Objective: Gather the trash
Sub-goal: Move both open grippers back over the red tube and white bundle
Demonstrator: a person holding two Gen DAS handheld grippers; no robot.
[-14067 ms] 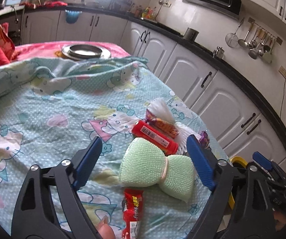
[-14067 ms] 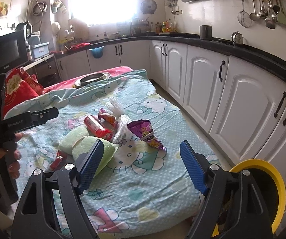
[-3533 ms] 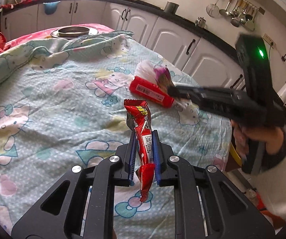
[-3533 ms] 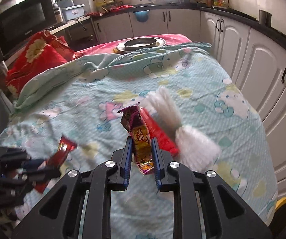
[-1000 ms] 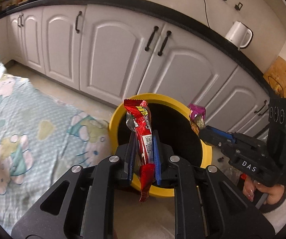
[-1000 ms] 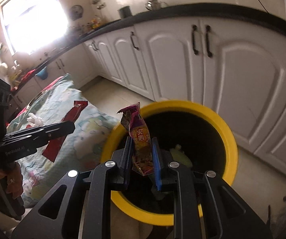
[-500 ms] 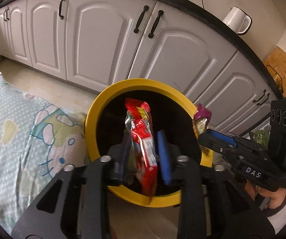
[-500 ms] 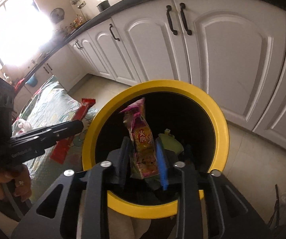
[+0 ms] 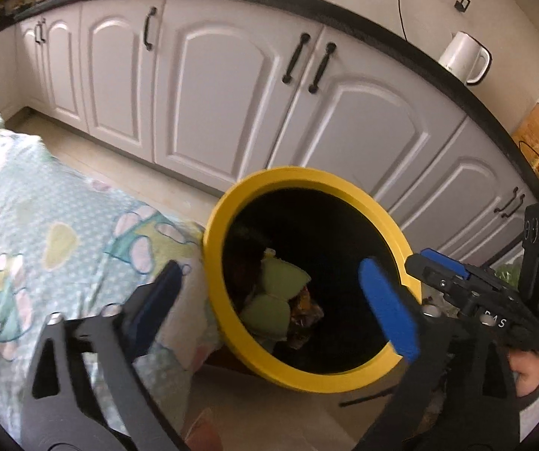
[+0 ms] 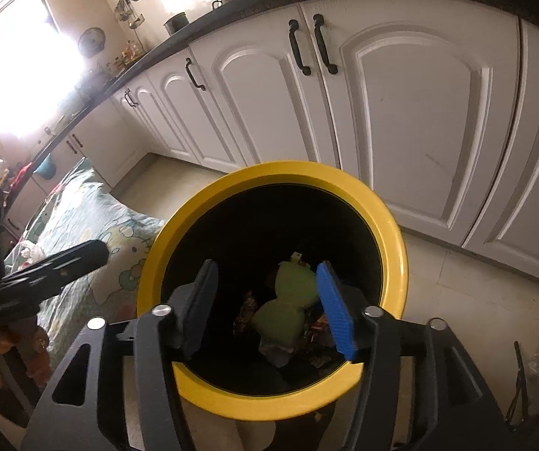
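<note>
Left wrist view: we hold our left claw (image 9: pixel 273 293) spread wide and empty above the yellow-rimmed bin (image 9: pixel 231 203), which stands on the floor (image 9: pixel 269 413) just beside the cartoon-print bedspread (image 9: pixel 44 233). Trash lies at the bottom of the bin: a pale green mesh sponge (image 9: pixel 275 293) with crumpled wrappers (image 9: pixel 307 308) next to it. Our right claw (image 9: pixel 438 263) reaches in from the right near the bin's rim, its opening hard to judge from this side.

Right wrist view: our right claw (image 10: pixel 269 304) is parted and holds nothing, poised over the mouth of the bin (image 10: pixel 277 174). Between its fingers (image 10: pixel 335 315) we see the green sponge (image 10: pixel 288 300) and wrappers (image 10: pixel 245 312) resting inside. White cabinets (image 10: pixel 400 105) stand behind the bin, and our left claw (image 10: pixel 55 263) shows at the left edge.
</note>
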